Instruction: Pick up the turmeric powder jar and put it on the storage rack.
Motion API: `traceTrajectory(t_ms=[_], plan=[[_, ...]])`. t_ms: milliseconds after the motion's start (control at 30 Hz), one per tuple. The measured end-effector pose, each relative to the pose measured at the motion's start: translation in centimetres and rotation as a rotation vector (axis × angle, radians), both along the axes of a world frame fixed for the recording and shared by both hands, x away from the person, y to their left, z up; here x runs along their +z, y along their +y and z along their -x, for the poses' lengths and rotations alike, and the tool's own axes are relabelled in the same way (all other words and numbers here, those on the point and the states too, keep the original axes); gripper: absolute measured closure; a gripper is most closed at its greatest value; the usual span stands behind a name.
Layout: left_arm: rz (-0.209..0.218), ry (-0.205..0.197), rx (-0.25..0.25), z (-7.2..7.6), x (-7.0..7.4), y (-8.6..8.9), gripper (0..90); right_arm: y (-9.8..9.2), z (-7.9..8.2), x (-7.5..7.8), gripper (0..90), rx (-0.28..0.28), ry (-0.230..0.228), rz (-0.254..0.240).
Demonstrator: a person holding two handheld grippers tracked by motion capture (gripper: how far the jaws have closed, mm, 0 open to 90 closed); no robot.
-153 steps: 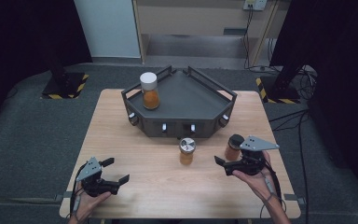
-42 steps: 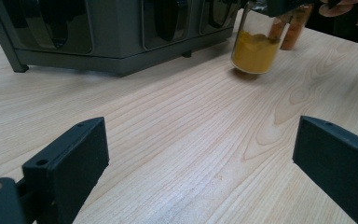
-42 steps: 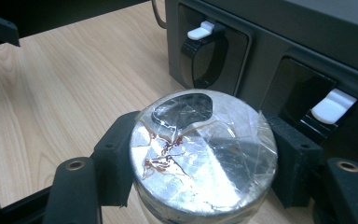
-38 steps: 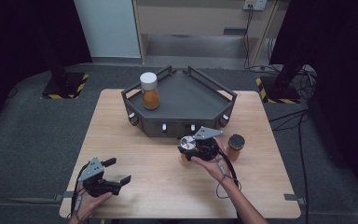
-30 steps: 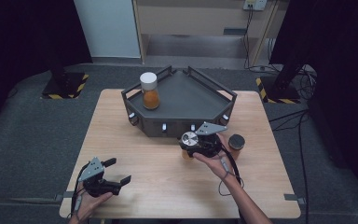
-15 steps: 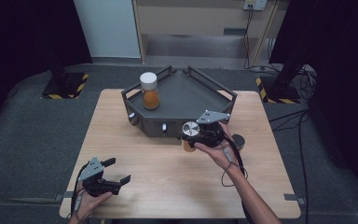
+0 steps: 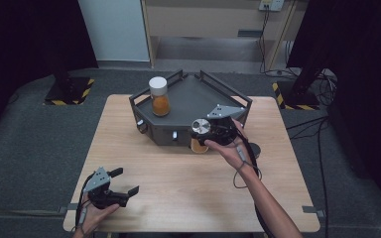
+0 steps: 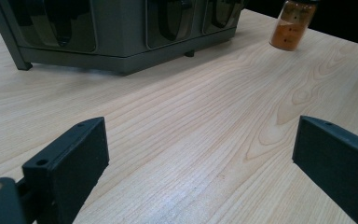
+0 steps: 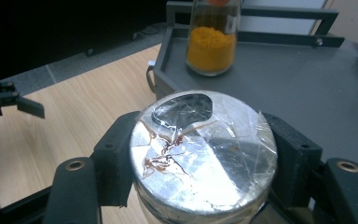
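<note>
Right gripper (image 7: 209, 136), frame centre: jaws clamped on foil-capped jar (image 9: 204, 154) beside tray (image 7: 188, 96). Left gripper (image 7: 124, 182), lower left: jaws wide, empty.

The jar (image 9: 204, 154) has a silver foil lid with brown smears. The tray (image 7: 188, 99) is dark grey; the table (image 7: 129, 144) is pale wood grain.

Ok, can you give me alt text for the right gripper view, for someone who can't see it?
The right hand-held gripper is shut on a silver foil-topped jar, one black jaw pressing each side of its lid. Beyond it, a clear glass jar of yellow-orange powder stands on the dark grey metal tray, with the light wooden table at left.
</note>
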State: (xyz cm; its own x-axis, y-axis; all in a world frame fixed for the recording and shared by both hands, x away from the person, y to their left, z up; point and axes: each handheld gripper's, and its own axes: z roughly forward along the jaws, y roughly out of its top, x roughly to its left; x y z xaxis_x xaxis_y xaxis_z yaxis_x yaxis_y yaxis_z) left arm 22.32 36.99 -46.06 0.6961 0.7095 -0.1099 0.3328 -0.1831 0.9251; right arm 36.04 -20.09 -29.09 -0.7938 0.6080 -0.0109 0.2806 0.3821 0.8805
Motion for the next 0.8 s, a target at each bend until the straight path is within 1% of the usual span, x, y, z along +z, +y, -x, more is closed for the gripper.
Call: traceTrajectory(t_ms=[433, 567, 800], plan=[[-0.004, 0.000, -0.002, 0.0, 0.0, 0.0, 2.9, 0.5, -1.7, 1.6, 34.5, -0.027, -0.005, -0.011], [-0.003, 0.003, -0.003, -0.1, 0.0, -0.1, 3.0, 0.9, -2.1, 2.2, 34.5, -0.036, -0.018, -0.004], [-0.003, 0.001, -0.004, -0.1, 0.0, 0.0, 3.0, 1.4, -3.0, 2.9, 34.4, -0.056, -0.011, -0.008]])
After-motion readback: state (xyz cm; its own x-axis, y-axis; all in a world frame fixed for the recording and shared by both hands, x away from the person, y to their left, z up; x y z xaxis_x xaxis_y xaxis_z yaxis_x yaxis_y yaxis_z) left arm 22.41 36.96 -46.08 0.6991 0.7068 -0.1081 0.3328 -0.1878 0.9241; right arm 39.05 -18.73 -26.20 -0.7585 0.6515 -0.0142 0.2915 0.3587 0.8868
